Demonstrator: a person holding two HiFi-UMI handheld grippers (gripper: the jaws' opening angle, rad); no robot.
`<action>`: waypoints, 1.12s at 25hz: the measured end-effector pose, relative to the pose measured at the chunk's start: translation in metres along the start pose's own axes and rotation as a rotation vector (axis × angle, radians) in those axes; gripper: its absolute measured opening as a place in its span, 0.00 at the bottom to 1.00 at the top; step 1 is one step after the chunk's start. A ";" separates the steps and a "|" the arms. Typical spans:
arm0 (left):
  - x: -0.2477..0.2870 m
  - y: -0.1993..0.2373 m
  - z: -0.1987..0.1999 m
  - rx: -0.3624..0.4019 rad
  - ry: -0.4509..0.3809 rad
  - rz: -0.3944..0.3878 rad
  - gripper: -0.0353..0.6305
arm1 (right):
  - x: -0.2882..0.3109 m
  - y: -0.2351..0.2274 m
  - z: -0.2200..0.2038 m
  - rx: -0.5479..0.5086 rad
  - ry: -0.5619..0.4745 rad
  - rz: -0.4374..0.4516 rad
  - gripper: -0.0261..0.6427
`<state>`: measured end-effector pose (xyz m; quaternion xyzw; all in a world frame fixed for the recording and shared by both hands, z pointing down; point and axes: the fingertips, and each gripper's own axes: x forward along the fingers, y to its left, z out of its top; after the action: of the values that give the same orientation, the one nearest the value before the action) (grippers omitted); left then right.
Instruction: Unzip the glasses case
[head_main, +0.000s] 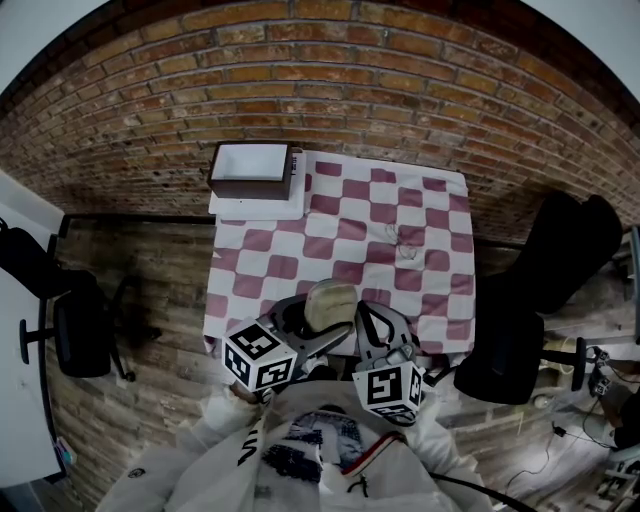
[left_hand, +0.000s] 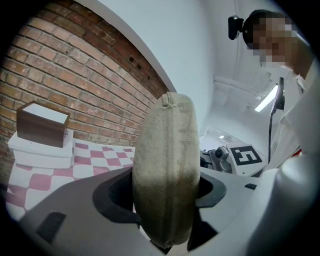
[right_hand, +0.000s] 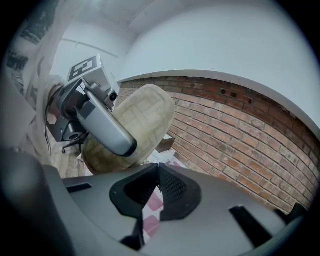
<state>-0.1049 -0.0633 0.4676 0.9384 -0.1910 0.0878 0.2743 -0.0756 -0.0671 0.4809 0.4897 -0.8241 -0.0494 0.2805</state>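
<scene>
The glasses case (left_hand: 167, 170) is a beige fabric pouch, held upright on edge with my left gripper (left_hand: 167, 192) shut on its lower part. In the head view the glasses case (head_main: 330, 303) hangs over the near edge of the table, between my left gripper (head_main: 312, 322) and my right gripper (head_main: 364, 318). The right gripper view has the glasses case (right_hand: 142, 120) up and to the left, with a left finger (right_hand: 105, 125) across it. My right gripper (right_hand: 159, 172) is shut just below the case's edge. I cannot make out a zipper pull between its jaws.
A table with a red-and-white checked cloth (head_main: 400, 230) stands against a brick wall. A brown open box (head_main: 250, 170) sits on a white box at its far left corner. A black office chair (head_main: 75, 320) stands to the left, and another black chair (head_main: 555, 270) to the right.
</scene>
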 end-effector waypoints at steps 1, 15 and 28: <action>0.001 0.000 -0.001 0.002 0.004 -0.001 0.49 | 0.000 -0.001 -0.001 -0.001 0.000 -0.002 0.06; 0.005 0.000 -0.017 0.022 0.067 -0.001 0.49 | 0.000 -0.008 0.000 -0.006 0.000 -0.020 0.06; 0.010 -0.003 -0.037 0.057 0.135 0.010 0.49 | -0.007 -0.019 0.000 -0.005 -0.004 -0.050 0.06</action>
<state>-0.0967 -0.0438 0.4993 0.9368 -0.1741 0.1575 0.2593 -0.0584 -0.0709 0.4711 0.5093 -0.8121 -0.0594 0.2785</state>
